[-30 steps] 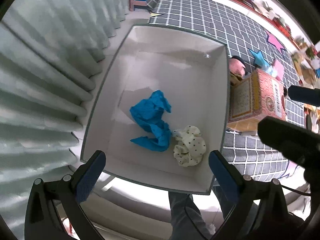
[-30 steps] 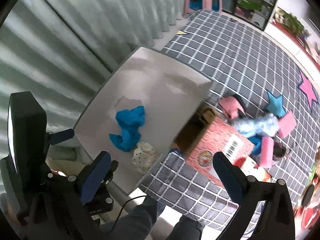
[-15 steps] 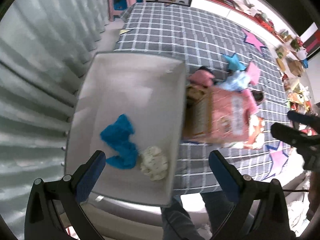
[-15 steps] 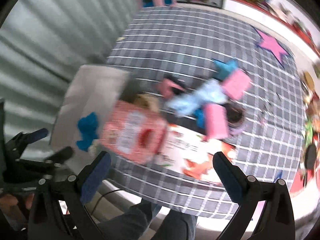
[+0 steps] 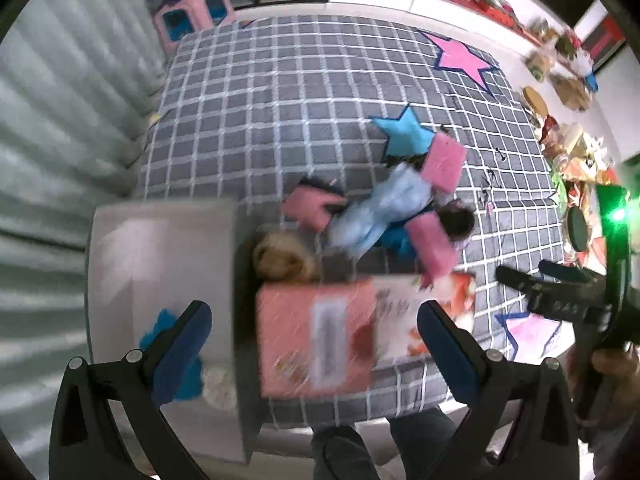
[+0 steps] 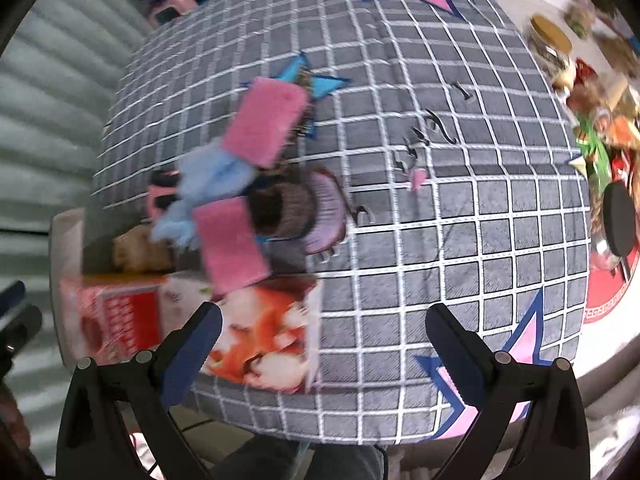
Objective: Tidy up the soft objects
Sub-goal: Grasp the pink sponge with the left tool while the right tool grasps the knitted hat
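Observation:
A heap of soft things lies on the grey checked mat: pink pads, a light blue fluffy cloth, a dark brown and purple item and a tan plush. The white bin at the left holds a blue cloth and a pale dotted piece. My left gripper hangs open above the bin's edge and a red box, holding nothing. My right gripper is open above the mat's near part, also seen at the left view's right edge.
A red box and a picture book with an orange print lie between the bin and the heap. Curtains hang on the left. A pink stool stands at the far end. Clutter lines the floor on the right. Someone's legs show below.
Both views have swung right, from over the white bin toward the mat and the heap of soft things. Both grippers stay open and hold nothing.

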Demonstrator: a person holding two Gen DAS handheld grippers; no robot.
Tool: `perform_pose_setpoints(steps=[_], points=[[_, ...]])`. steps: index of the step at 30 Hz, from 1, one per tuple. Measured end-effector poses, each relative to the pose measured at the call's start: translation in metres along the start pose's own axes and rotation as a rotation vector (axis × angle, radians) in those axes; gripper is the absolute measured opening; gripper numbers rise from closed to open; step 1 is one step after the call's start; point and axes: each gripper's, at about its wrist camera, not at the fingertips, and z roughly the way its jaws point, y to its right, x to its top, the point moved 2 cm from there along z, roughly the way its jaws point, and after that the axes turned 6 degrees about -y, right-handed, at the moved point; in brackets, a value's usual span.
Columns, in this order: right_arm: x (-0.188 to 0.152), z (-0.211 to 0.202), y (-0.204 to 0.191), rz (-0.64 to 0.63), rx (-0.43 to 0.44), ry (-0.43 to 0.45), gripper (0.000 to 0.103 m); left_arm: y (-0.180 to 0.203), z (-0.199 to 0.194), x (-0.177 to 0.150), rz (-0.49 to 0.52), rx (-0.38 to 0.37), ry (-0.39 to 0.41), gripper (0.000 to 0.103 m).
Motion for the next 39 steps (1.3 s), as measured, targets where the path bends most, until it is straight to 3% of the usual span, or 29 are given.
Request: perform_pose_setpoints(steps=[5,10,16,22,24,27,33,39], points=[[0.02,0.025,0.016,0.042,0.038,-0.023,0.103,0.045,0.025,0.049,0.076,0.04,-0.024,0.103],[0.042,0.052,0.016,0.071,0.16,-0.036,0.103,0.069,0.042,0.085,0.089,0.064,-0.043,0.103],[0.06,0.087,0.014,0.071,0.252,-0.085,0.103,0.09,0.067,0.111,0.129,0.089,-0.078,0.103],[0.065,0.096,0.017,0.076,0.333,-0.109,0.102,0.117,0.087,0.127,0.164,0.071,-0.119,0.103],[0.066,0.097,0.018,0.076,0.366,-0.109,0.084,0.124,0.091,0.13,0.174,0.059,-0.126,0.103],[0.067,0.098,0.017,0.069,0.428,-0.116,0.067,0.13,0.095,0.133,0.172,0.05,-0.135,0.103],[0.067,0.092,0.021,0.044,0.487,-0.118,0.057,0.134,0.106,0.135,0.169,0.065,-0.158,0.103],[0.059,0.078,0.063,0.112,0.454,-0.103,0.057,0.146,0.12,0.134,0.182,0.104,-0.148,0.103]])
